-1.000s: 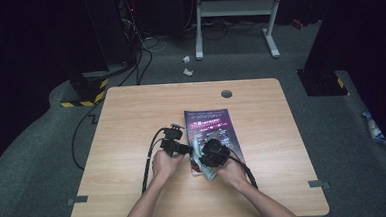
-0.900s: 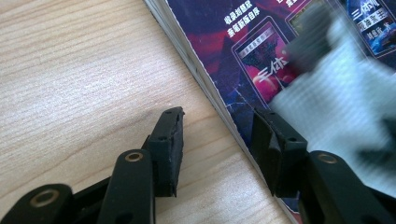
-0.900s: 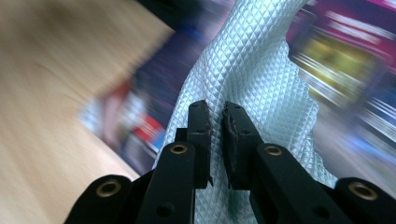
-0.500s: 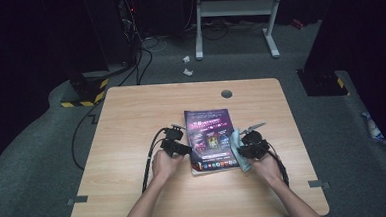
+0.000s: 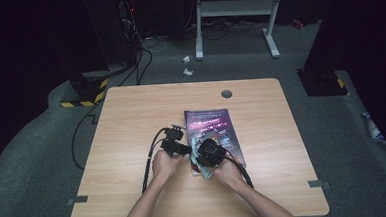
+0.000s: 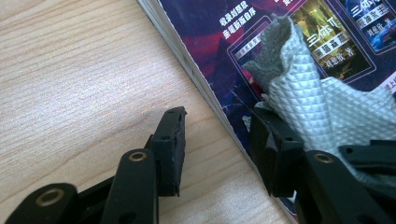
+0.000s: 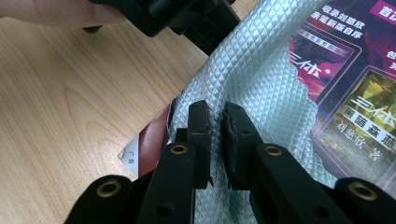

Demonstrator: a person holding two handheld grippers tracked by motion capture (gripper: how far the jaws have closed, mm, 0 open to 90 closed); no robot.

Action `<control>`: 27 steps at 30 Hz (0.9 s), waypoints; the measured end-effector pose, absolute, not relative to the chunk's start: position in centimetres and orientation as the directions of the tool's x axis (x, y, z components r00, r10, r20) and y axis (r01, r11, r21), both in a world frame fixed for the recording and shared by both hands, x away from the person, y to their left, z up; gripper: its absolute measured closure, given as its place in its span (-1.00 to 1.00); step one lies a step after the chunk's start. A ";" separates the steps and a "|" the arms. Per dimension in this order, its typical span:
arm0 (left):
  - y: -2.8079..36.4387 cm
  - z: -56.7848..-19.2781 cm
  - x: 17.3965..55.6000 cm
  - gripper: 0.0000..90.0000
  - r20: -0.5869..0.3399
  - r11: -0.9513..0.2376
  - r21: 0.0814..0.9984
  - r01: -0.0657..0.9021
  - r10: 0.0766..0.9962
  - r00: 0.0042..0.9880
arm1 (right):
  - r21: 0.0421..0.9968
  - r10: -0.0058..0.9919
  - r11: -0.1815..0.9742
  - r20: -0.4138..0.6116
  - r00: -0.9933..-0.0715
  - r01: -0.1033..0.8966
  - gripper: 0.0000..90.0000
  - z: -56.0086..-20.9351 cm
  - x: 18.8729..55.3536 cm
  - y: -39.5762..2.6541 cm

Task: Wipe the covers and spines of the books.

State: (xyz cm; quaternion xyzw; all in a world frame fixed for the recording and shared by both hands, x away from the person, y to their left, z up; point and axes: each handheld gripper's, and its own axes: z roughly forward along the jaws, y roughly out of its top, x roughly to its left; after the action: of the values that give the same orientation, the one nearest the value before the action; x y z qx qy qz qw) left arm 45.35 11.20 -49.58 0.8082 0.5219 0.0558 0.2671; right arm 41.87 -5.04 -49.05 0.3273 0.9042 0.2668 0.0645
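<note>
That cloth [image 7: 261,70] is soft and floppy, so the right gripper [image 7: 215,121] pinches a fold of it on the book [image 5: 217,132] near the table's [image 5: 131,111] front edge. Left gripper [image 6: 217,140] sits half-open, straddling the book's edge, gripping nothing.

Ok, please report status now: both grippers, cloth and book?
Right gripper shut on cloth. Left gripper open, straddling edge of book. Cloth lies on book. Nothing in the way.

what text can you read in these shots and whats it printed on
"三体" – panel on the book cover.
"刘慈欣 著" – lower panel of the same cover.
"广告" – seemingly, on a white tab at the cover's corner.
Other cover lines, and everything in the high view: too small or blurred.
</note>
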 end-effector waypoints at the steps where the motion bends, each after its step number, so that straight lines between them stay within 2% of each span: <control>1: 11.2 -49.6 45.4 0.24 -0.189 -0.313 0.490 0.814 0.873 0.449 | 0.527 0.624 0.644 0.058 -0.779 0.555 0.82 -49.1 41.9 -5.1; 8: 11.2 -49.6 45.3 0.23 -0.184 -0.316 0.491 0.812 0.873 0.451 | 0.524 0.667 0.620 0.040 -0.744 0.584 0.82 -49.0 42.6 -8.4; 10: 11.2 -49.6 45.3 0.22 -0.183 -0.315 0.493 0.811 0.874 0.450 | 0.524 0.739 0.558 0.039 -0.673 0.644 0.82 -49.0 43.2 -12.3; 16: 11.0 -49.6 45.4 0.24 -0.191 -0.301 0.500 0.812 0.876 0.442 | 0.534 0.835 0.444 0.043 -0.548 0.719 0.81 -48.8 44.8 -17.9; 21: 11.0 -49.7 45.4 0.27 -0.205 -0.298 0.503 0.811 0.871 0.447 | 0.547 0.853 0.405 0.062 -0.518 0.733 0.80 -48.9 45.1 -18.4; 27: 10.2 -49.7 45.2 0.35 -0.216 -0.314 0.506 0.803 0.855 0.471 | 0.556 0.841 0.409 0.077 -0.535 0.723 0.79 -49.1 45.1 -18.0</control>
State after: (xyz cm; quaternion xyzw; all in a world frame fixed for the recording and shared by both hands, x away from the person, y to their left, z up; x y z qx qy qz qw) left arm 45.16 10.21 -49.73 0.8093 0.5122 0.0461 0.2837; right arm 45.14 -17.95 -49.14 0.4699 0.8324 0.2732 0.1080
